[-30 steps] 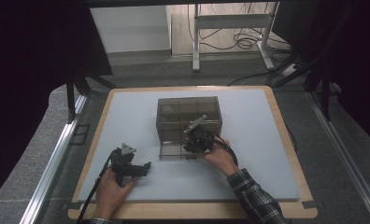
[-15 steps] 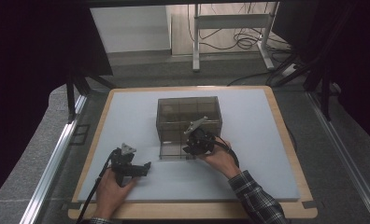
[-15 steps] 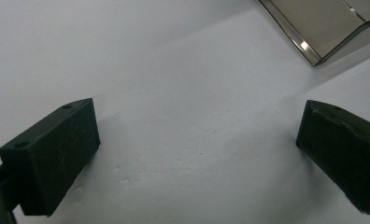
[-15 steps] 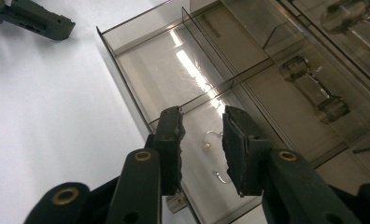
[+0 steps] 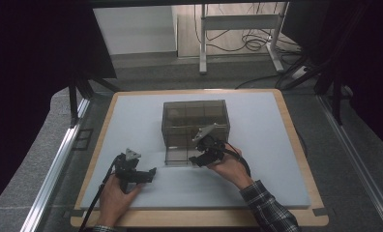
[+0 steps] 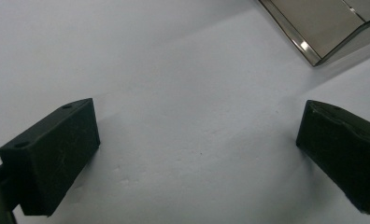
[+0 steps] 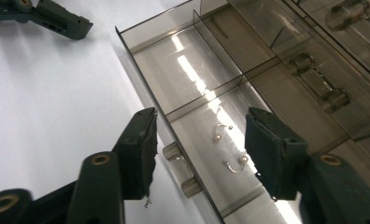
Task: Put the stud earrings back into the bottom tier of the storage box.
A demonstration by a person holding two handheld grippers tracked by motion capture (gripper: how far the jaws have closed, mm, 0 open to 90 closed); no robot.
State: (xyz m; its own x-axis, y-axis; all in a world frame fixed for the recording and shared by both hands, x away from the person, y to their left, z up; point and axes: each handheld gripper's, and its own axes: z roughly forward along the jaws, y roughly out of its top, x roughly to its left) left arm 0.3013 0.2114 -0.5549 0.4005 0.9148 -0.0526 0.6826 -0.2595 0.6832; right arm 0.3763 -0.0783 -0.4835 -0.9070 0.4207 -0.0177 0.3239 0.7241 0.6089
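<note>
From the high view I see the desk (image 5: pixel 276 159) covered by a white mat, and in its middle stands a smoky transparent box (image 5: pixel 195 118) with inner dividers. Its lowest drawer (image 5: pixel 177 155) is pulled out toward me. My right gripper (image 5: pixel 198 155) is at the front right of the box, just beside the open drawer, and my right hand (image 5: pixel 228 166) holds it from behind. In the right gripper view the jaws stand wide apart and hold nothing; between them I see the front wall of the drawer (image 7: pixel 206 126) with two small round knobs (image 7: pixel 181 168) on its outside. Inside the near compartment lie two small earrings (image 7: pixel 230 149) with pearl-like ends, apart from each other. The other compartment of the drawer looks empty. My left gripper (image 5: pixel 151 172) rests low on the mat, to the left of the drawer and apart from it, with my left hand (image 5: pixel 113 193) around it. In the left gripper view its jaws are also wide open over bare white mat, and one corner of the drawer (image 6: pixel 323 28) appears at the upper right.
</note>
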